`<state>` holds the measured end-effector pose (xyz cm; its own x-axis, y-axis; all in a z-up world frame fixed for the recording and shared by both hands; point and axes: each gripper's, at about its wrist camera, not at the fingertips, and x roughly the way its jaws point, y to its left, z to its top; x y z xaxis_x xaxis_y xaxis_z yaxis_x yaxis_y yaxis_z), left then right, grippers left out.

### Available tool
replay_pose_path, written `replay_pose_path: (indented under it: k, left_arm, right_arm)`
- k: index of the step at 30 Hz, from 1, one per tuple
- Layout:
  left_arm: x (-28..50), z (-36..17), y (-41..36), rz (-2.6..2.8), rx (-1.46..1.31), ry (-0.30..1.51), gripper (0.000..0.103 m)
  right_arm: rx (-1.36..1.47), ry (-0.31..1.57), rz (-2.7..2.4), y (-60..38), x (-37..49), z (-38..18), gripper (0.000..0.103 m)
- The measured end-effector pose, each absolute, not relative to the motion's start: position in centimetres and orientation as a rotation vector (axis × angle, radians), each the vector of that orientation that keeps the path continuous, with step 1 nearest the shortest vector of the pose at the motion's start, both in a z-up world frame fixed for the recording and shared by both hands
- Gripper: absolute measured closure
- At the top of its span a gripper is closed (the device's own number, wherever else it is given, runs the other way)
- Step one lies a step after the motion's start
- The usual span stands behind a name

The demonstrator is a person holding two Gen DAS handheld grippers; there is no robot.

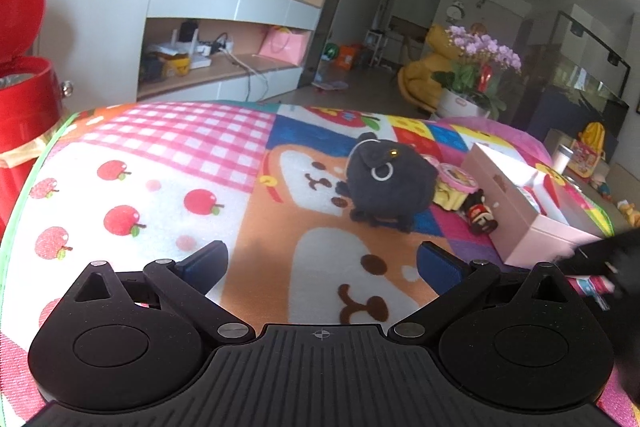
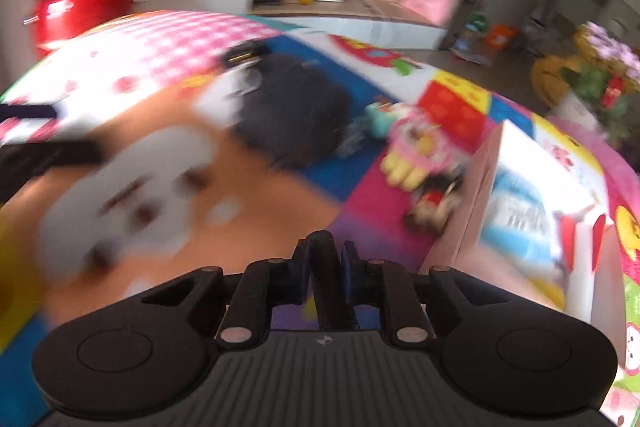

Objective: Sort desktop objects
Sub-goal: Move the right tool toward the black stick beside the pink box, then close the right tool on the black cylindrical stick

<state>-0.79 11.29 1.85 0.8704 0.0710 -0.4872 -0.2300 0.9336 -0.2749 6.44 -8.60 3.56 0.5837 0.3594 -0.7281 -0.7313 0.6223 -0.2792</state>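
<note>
A dark grey plush toy sits on the colourful cartoon mat, ahead of my open, empty left gripper. Right of the plush lie a pink-and-yellow toy and a small black-and-red figure, next to an open pink box. My right gripper is shut on a thin black object, held low over the mat. The blurred right wrist view shows the plush, the figure and the box. The right gripper enters the left wrist view at the right edge.
A red lidded bin stands beyond the mat's left edge. A TV cabinet with shelves is behind. A potted orchid and a yellow seat stand far right. A white cup sits behind the box.
</note>
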Motion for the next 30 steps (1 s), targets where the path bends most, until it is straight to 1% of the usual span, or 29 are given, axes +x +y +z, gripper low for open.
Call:
replay_pose_path:
  k: [3, 4, 5, 6, 7, 9, 16, 19, 22, 24, 25, 26, 27, 28, 30]
  left_arm:
    - [-0.6, 2.1, 10.5, 0.139, -0.328, 0.493, 0.000]
    - [-0.5, 2.2, 10.1, 0.129, -0.327, 0.494, 0.000]
    - [-0.5, 2.3, 9.7, 0.116, -0.327, 0.495, 0.000]
    - [-0.4, 2.3, 9.3, 0.104, -0.326, 0.497, 0.000]
    - [-0.3, 2.4, 8.9, 0.093, -0.322, 0.498, 0.000]
    - [-0.3, 2.5, 8.1, 0.080, -0.308, 0.502, 0.000]
    - [-0.1, 3.1, 6.8, 0.069, -0.272, 0.509, 0.000]
    - [-0.4, 3.4, 7.0, 0.070, -0.260, 0.506, 0.000]
    - [-0.8, 3.4, 7.5, 0.085, -0.256, 0.507, 0.000]
    - [-0.7, 3.1, 7.8, 0.098, -0.264, 0.517, 0.000]
    - [-0.6, 2.9, 7.9, 0.102, -0.268, 0.522, 0.000]
    - [-0.5, 2.8, 8.0, 0.103, -0.271, 0.526, 0.000]
    - [-0.4, 2.7, 8.0, 0.102, -0.275, 0.529, 0.000]
    - [-0.3, 2.5, 8.0, 0.099, -0.279, 0.533, 0.000]
    - [-0.3, 2.4, 8.0, 0.091, -0.281, 0.537, 0.000]
  right_arm:
    - [-0.660, 0.623, 0.690, -11.3, 2.8, 3.6, 0.085]
    - [-0.662, 0.616, 0.676, -12.2, 2.0, 3.6, 0.078]
    - [-0.661, 0.613, 0.654, -13.0, 1.7, 3.5, 0.073]
    - [-0.658, 0.610, 0.623, -13.7, 1.5, 3.4, 0.062]
    - [-0.650, 0.610, 0.593, -14.4, 1.4, 3.2, 0.055]
    - [-0.622, 0.619, 0.542, -15.6, 1.3, 2.9, 0.053]
    - [-0.400, 0.637, 0.592, -16.2, 1.3, 2.8, 0.053]
    - [-0.405, 0.633, 0.599, -15.1, 2.2, 2.0, 0.053]
    - [-0.448, 0.552, 0.450, -14.8, 2.9, 2.0, 0.052]
    - [-0.395, 0.543, 0.386, -15.6, 3.6, 2.6, 0.051]
    - [-0.343, 0.559, 0.393, -16.2, 3.8, 3.0, 0.042]
    - [-0.292, 0.576, 0.407, -16.6, 3.9, 3.2, 0.036]
    - [-0.253, 0.581, 0.425, -16.9, 3.8, 3.4, 0.023]
    - [-0.236, 0.577, 0.447, -16.9, 3.5, 3.5, 0.014]
    - [-0.262, 0.561, 0.501, -16.1, 3.1, 3.4, 0.008]
